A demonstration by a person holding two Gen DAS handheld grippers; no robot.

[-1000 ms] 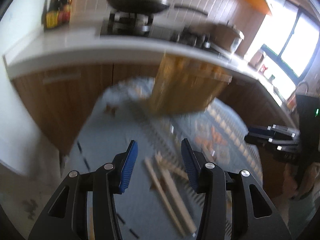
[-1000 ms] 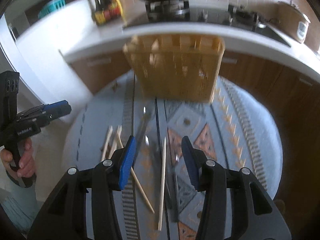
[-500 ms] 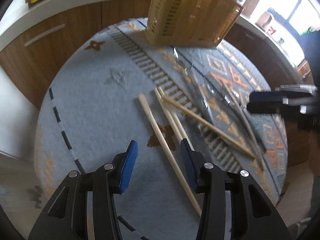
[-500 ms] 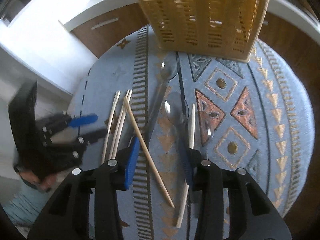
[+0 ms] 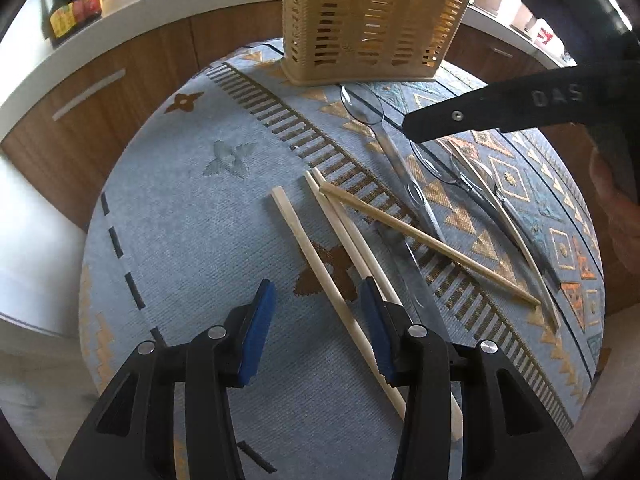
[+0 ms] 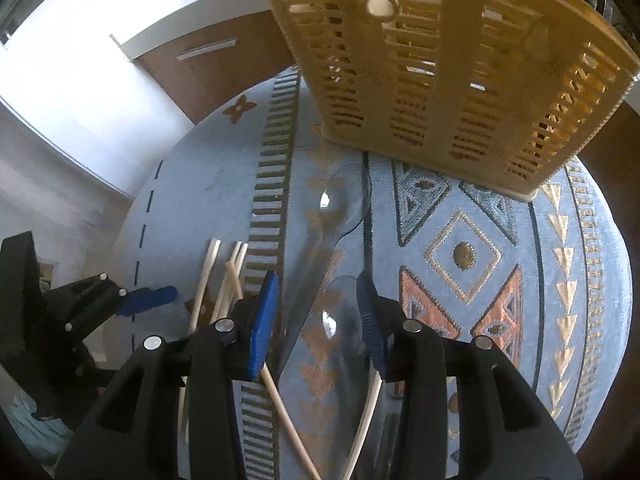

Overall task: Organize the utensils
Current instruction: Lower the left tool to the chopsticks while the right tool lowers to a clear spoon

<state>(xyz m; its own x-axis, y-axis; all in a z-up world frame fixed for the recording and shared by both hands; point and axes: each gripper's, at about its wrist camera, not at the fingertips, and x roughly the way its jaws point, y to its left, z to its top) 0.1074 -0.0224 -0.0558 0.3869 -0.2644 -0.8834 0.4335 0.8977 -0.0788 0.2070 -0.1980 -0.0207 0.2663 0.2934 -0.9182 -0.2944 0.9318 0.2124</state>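
Several pale wooden chopsticks (image 5: 320, 256) and two clear plastic spoons (image 5: 362, 106) lie loose on a round table under a blue patterned cloth (image 5: 192, 208). A tan slotted utensil basket (image 5: 372, 20) stands at the far edge. My left gripper (image 5: 316, 320) hovers low and open, with one chopstick passing between its blue pads, untouched. My right gripper (image 6: 316, 316) is open too, and straddles a clear spoon bowl (image 6: 338, 312) and the other spoon's handle (image 6: 312, 276). The basket (image 6: 440, 72) rises just beyond it. One black finger (image 5: 480, 114) of the right gripper crosses the left wrist view.
A white counter with brown cabinet fronts (image 5: 120, 92) curves behind the table, and sauce bottles (image 5: 76, 4) stand on it. A hand (image 5: 616, 208) shows at the right edge. The table's round edge drops off at the left and in front.
Both grippers have come down close to the cloth. The right one has moved forward over the spoons towards the basket, its jaws slightly narrower. The left has settled over the chopsticks.
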